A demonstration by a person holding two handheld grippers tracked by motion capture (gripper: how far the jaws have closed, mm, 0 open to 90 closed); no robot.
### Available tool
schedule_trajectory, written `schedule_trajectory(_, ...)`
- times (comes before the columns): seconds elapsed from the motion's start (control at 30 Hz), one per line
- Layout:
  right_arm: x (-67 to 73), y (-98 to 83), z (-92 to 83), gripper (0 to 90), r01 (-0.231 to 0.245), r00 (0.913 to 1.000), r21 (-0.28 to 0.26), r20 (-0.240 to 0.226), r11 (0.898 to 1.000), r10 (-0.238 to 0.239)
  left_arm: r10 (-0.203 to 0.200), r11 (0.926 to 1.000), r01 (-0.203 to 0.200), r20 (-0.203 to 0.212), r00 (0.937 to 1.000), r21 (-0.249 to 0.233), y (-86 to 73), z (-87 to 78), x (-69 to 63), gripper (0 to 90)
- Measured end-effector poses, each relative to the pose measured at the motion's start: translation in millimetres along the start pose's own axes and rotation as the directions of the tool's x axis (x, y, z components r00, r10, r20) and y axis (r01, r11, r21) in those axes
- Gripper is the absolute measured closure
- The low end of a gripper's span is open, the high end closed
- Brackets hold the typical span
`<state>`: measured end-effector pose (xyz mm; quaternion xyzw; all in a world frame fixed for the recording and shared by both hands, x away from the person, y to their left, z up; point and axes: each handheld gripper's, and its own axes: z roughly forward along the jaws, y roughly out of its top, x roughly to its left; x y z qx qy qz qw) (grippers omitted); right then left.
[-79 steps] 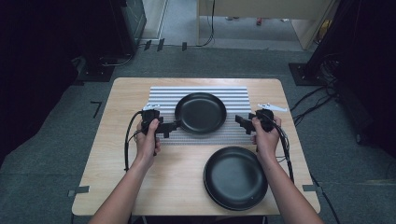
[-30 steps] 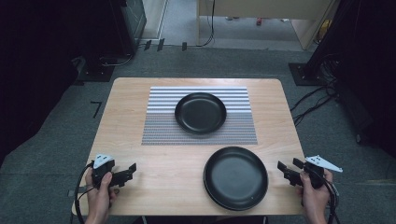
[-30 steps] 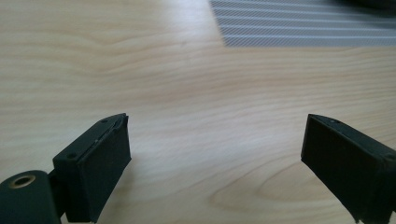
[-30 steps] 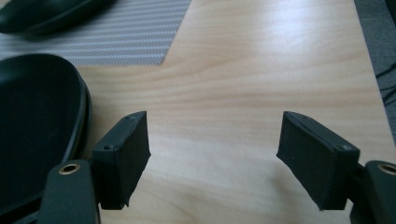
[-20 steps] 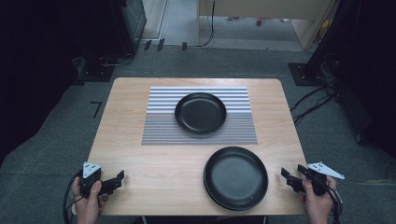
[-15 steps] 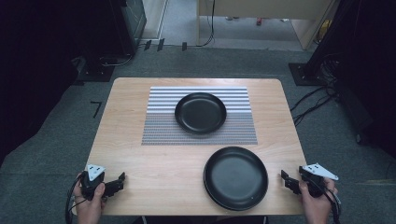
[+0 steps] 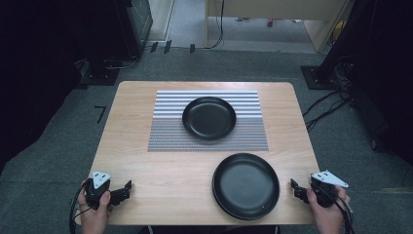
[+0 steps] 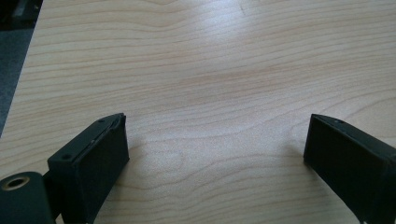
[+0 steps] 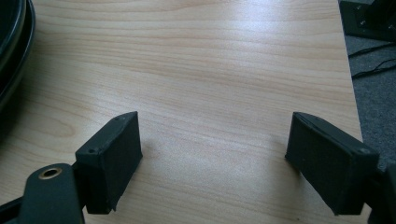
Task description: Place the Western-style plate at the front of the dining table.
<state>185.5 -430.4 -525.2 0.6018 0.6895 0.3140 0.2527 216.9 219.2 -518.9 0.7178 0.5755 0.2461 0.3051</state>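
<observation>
Centrally, a black plate (image 7: 209,118) sits on a striped mat (image 7: 165,136) toward the far half of the worktop (image 7: 131,146). The mat has broad white and grey bands at its far part and a finer weave nearer the person. A second, larger black plate (image 7: 246,185) lies on bare wood nearer the person, right of centre, apart from the mat's near edge. Neither plate has anything on it.

At the near left corner, the left hand-held gripper (image 7: 124,190) is held low over the wood, its jaws pointing right toward the larger plate but well apart from it. In the left gripper view its jaws stand wide, with nothing but wood grain between them (image 8: 215,154). The left hand (image 7: 92,214) grips its body, and a cable loops off beside it.

At the near right corner, the right hand-held gripper (image 7: 295,190) points left, near the larger plate's rim. In the right gripper view its jaws also stand wide over bare wood (image 9: 212,154), and that plate's dark rim (image 9: 14,56) curves along the left edge. The right hand (image 7: 327,212) holds it at the worktop's edge.

Grey carpet (image 7: 58,151) surrounds the worktop, with cables (image 7: 331,105) on the right.
</observation>
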Motion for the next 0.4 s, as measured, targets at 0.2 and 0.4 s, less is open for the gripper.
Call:
schedule_trajectory(0.2, 0.3, 0.4, 0.6, 16.0, -0.002, 1.0000, 0.002, 0.002, 1.000, 0.002, 0.001, 1.0000, -0.001, 0.000, 1.0000, 0.002, 0.3, 0.2, 0.2, 5.8)
schedule_trajectory(0.4, 0.3, 0.9, 1.0, 15.1, -0.003, 1.0000, 0.005, 0.002, 1.000, 0.003, 0.000, 1.0000, 0.000, 0.000, 1.0000, 0.002, 0.5, 0.4, 0.4, 5.8)
